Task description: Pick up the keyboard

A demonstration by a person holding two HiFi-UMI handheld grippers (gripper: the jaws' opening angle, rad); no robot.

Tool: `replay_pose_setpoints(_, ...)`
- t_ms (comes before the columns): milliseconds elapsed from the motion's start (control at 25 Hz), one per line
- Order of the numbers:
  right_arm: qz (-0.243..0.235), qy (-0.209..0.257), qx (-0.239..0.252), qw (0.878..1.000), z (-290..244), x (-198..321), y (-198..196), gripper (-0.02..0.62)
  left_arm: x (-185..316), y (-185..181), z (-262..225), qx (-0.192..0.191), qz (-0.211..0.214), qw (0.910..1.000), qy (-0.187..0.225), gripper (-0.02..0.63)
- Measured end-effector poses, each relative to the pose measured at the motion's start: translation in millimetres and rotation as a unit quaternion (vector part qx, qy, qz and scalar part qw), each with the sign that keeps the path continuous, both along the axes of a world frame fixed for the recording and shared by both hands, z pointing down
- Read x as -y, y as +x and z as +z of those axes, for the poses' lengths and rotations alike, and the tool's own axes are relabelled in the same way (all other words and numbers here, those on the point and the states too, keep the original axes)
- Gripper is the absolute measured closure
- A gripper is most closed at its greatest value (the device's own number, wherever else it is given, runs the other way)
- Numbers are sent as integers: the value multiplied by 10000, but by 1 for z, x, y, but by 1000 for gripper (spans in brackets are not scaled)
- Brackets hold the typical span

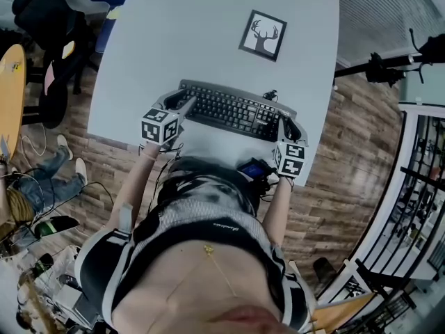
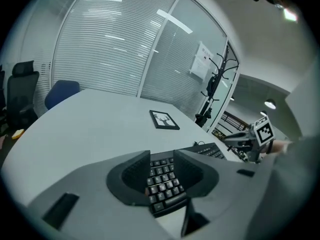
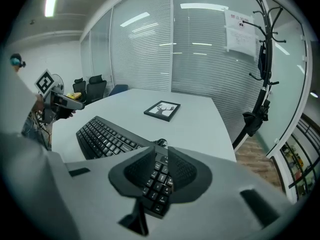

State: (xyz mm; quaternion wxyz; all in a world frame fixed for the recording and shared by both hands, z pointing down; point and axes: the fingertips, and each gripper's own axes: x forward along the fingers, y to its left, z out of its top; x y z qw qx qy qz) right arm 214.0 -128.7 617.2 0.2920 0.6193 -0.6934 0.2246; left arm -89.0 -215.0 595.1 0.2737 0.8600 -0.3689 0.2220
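A black keyboard (image 1: 229, 110) lies across the near side of the white table (image 1: 174, 40). My left gripper (image 1: 182, 101) is over its left end, one finger across the keys. My right gripper (image 1: 288, 122) is at its right end. In the left gripper view, keys (image 2: 162, 184) show through the gap between the jaws of that gripper (image 2: 162, 156). In the right gripper view, the jaws of that gripper (image 3: 160, 151) stand closer together, with keys showing in the slit and the rest of the keyboard (image 3: 105, 136) running left. I see nothing pinched between either pair of pads.
A framed deer picture (image 1: 263, 35) lies further back on the table. A cable (image 1: 270, 94) leaves the keyboard's far right corner. Office chairs (image 1: 49, 19) stand at the left and a coat stand (image 3: 262, 59) past the table's right edge.
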Motion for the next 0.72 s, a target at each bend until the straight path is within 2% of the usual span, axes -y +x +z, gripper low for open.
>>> replay_pose_setpoints(80,66,-68,110,9999,7,-1,5,515,0,-5,7,39,25,10000,-57,471)
replay_pose_setpoints(560,402,-297,1043,9933,39,-1,41,500,20,-41,38,-314,7,9983,-487,437)
replay_pose_setpoints(720,440,-437,1134,9916,51,-4,45,488,26,-49,52,-393,76,9965,-731,421)
